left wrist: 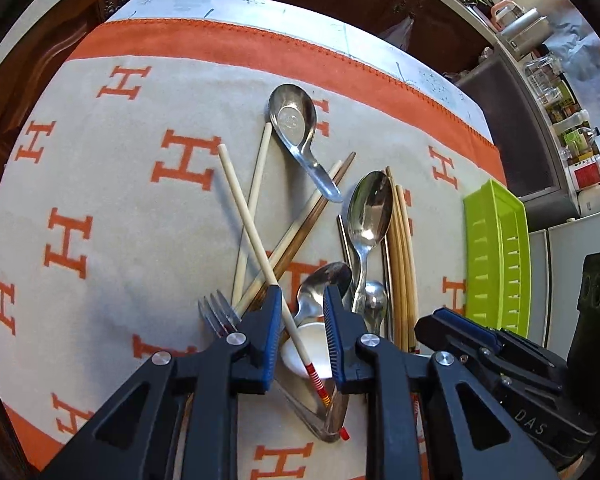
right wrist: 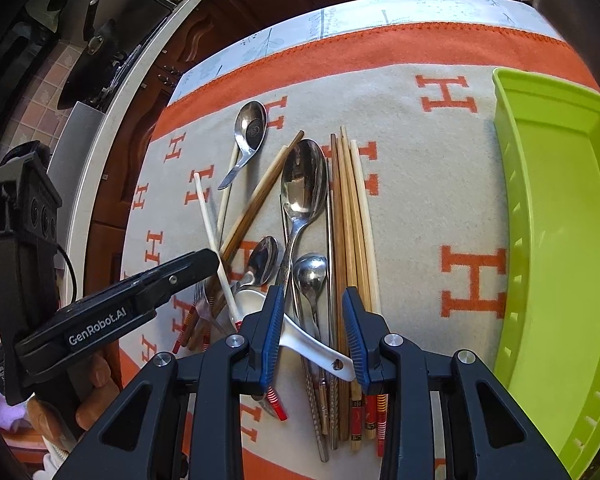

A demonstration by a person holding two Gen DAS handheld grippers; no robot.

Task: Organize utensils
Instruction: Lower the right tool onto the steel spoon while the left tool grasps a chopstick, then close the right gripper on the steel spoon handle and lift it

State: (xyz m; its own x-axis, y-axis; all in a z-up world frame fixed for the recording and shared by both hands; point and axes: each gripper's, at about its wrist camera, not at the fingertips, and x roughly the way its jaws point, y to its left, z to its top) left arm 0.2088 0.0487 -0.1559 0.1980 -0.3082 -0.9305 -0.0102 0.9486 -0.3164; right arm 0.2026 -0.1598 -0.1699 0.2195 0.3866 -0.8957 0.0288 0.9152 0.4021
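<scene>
Straddling one pale chopstick [left wrist: 244,196], left gripper [left wrist: 302,292]; one white spoon [right wrist: 312,346], right gripper [right wrist: 312,292]; both part-closed, grip unclear.

Wide open cloth [right wrist: 428,184] between the chopstick row [right wrist: 352,240] and the green tray [right wrist: 512,184], easy passage there. Left of the pile [left wrist: 284,216], bare cloth too. The middle is jammed: crossed chopsticks and spoons overlapping, and the left gripper [right wrist: 204,260] crowding that side.

Dark carved wooden cabinets [left wrist: 40,52], white countertop edge [right wrist: 112,92], tiled wall [right wrist: 40,112], daylight
</scene>
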